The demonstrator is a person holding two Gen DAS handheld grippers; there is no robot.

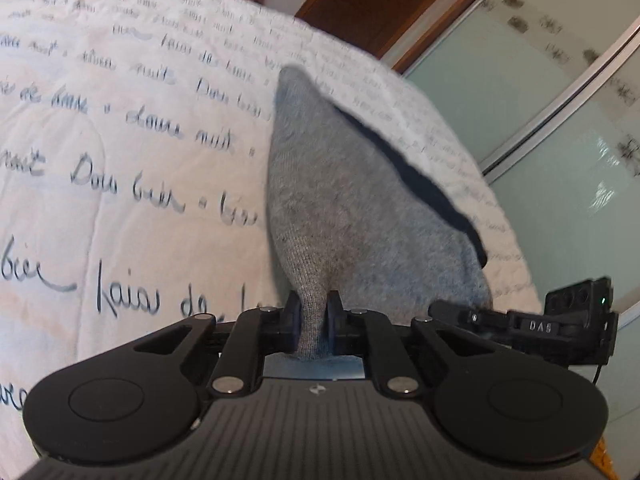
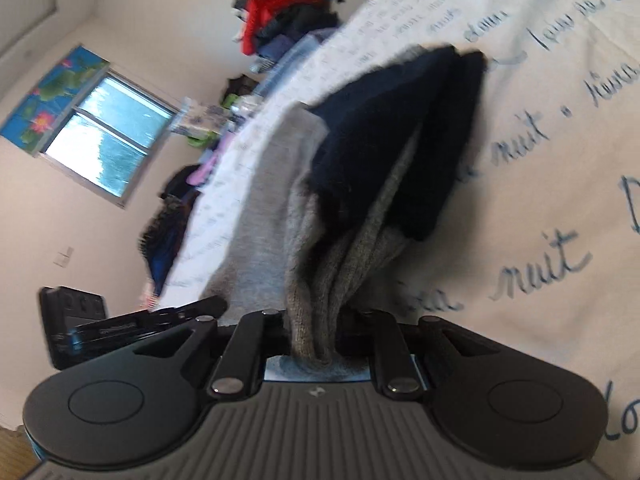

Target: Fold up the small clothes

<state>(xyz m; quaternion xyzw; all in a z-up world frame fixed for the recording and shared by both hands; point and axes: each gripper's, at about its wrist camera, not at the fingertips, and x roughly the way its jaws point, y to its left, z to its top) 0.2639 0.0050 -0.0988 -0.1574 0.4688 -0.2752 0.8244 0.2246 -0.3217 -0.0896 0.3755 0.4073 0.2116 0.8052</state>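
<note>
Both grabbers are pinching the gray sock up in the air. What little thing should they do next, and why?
Probably lower it flat onto the white bedspread. The left gripper and right gripper each pinch the gray sock, which looks lifted and bunched, and it likely needs to lie flat before folding.

Two grippers [image 1: 312, 320] [image 2: 312, 332], one grey sock [image 1: 340, 200] [image 2: 320, 240] with dark trim, one bed [image 1: 120, 120] [image 2: 540, 160], one clothes pile [image 2: 288, 12], one window [image 2: 104, 132].

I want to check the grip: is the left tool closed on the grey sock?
Closed. The left tool pinches the grey sock tightly between both fingers.
</note>
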